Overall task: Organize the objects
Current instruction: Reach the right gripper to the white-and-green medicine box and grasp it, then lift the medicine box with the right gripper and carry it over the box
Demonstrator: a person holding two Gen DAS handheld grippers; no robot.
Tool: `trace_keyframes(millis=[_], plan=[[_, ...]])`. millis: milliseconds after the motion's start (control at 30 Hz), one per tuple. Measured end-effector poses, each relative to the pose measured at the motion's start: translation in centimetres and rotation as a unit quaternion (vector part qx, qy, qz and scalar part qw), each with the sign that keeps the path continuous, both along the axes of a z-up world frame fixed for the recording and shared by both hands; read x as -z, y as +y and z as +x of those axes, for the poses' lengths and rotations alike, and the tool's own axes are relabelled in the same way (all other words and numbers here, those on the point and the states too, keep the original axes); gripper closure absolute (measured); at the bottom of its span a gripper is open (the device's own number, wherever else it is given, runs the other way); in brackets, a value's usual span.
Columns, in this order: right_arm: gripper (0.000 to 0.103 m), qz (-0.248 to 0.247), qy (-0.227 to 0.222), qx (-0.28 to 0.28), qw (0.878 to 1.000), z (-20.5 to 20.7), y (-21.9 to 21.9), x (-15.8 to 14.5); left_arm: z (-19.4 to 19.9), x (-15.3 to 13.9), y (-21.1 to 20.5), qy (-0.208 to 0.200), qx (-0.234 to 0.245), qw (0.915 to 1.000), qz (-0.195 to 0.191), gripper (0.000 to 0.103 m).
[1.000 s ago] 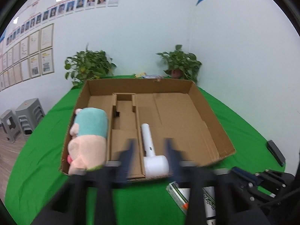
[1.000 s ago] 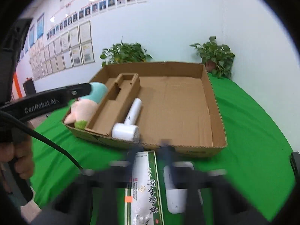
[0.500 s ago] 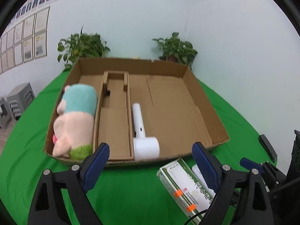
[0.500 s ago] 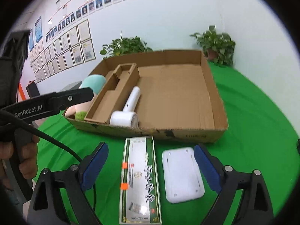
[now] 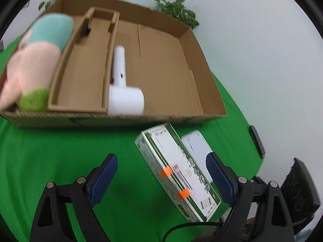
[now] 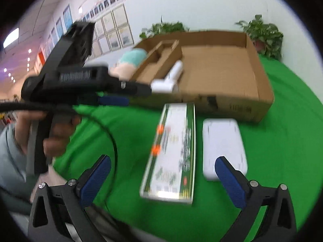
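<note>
A long green-and-white carton with two orange tabs lies on the green cloth in front of the cardboard box; it also shows in the right wrist view. A flat white pack lies beside it on the right. In the box lie a white hair dryer and a pink-and-teal plush toy. My left gripper is open, low over the cloth, with the carton between its fingers. My right gripper is open above the carton's near end.
A cardboard insert divides the box. Potted plants stand behind it by the white wall. A dark flat object lies at the cloth's right edge. The left gripper's body and the hand holding it fill the left of the right wrist view.
Both grippers opened wide from a narrow stance a second ago. Since then both have dropped and moved closer to the carton. The left view has tilted down toward it.
</note>
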State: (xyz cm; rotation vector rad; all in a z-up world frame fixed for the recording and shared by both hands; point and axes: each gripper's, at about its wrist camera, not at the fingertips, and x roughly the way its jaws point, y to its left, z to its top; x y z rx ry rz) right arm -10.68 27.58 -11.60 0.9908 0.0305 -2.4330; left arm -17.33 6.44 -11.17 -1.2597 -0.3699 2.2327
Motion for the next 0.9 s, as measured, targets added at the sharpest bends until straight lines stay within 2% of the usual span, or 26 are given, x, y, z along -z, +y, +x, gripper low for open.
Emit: trace_keyframes(millis=[167,333,367,467,533,600,900], plan=[[0.001,0.011,-0.032,0.021,0.999,-0.1,0.2,1.4,-0.6,2.6,1.3,-0.047,0.024,0.9981,0.032,0.019],[0.004,0.022,-0.040,0.017,0.999,-0.4,-0.9,1.6,-1.5,4.8,2.1,-0.085,0.038,0.9939,0.059,0.026],[0.005,0.026,-0.044,0.018,0.999,-0.6,-1.4,1.7,-1.6,5.1,2.3,-0.089,0.039,0.9934,0.061,0.026],[0.021,0.038,-0.055,0.016,0.998,-1.0,-2.3,2.1,-1.6,5.5,2.7,-0.096,0.047,0.9919,0.068,0.033],[0.024,0.049,-0.058,0.012,0.997,-1.0,-2.9,2.4,-1.6,5.6,2.7,-0.096,0.049,0.9915,0.074,0.036],[0.032,0.055,-0.059,0.005,0.997,-0.9,-3.5,2.5,-1.7,5.7,2.5,-0.096,0.051,0.9909,0.079,0.039],[0.034,0.061,-0.060,-0.001,0.996,0.1,-4.4,2.4,-1.1,5.6,1.7,-0.096,0.044,0.9905,0.088,0.040]])
